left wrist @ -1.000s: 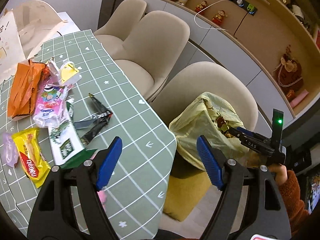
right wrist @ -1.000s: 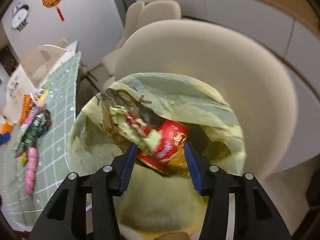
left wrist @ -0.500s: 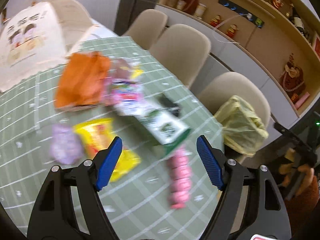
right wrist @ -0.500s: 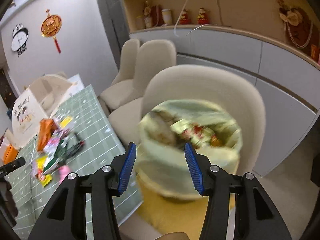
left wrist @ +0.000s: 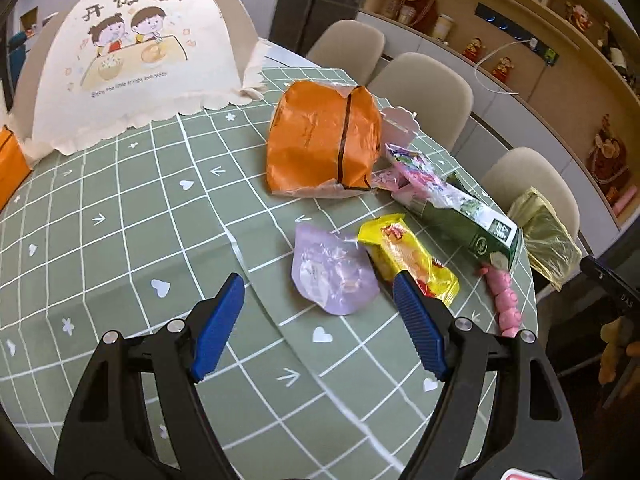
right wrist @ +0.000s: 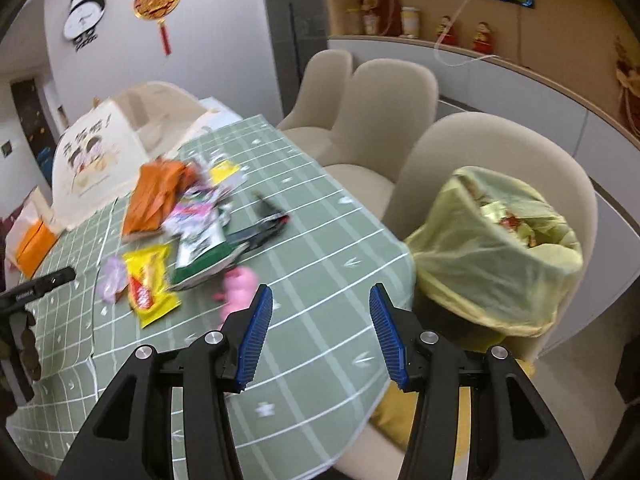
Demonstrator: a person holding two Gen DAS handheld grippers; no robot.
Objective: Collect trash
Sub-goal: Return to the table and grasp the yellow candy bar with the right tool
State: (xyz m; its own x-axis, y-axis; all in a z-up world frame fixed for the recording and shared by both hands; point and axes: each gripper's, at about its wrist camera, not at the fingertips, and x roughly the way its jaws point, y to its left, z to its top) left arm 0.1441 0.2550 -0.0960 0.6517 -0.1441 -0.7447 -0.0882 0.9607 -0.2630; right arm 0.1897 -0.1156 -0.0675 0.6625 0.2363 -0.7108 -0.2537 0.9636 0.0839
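Trash lies on the green checked tablecloth (left wrist: 120,240): an orange bag (left wrist: 320,140), a purple wrapper (left wrist: 332,272), a yellow snack packet (left wrist: 408,260), a green carton (left wrist: 472,224) and a pink piece (left wrist: 504,300). My left gripper (left wrist: 320,328) is open and empty, just in front of the purple wrapper. My right gripper (right wrist: 320,332) is open and empty over the table's edge. The yellow trash bag (right wrist: 496,252) stands on a beige chair (right wrist: 500,152) to its right, with wrappers inside. The bag also shows in the left wrist view (left wrist: 548,244).
A white food cover with a cartoon print (left wrist: 140,60) stands at the back of the table. An orange box (right wrist: 34,248) sits at the left. More beige chairs (left wrist: 424,92) line the far side. A counter with figurines (right wrist: 460,36) runs behind.
My left gripper has swung from the trash bag to over the table, facing the wrappers. My right gripper has drawn back from the bag's mouth, leaving a red wrapper inside.
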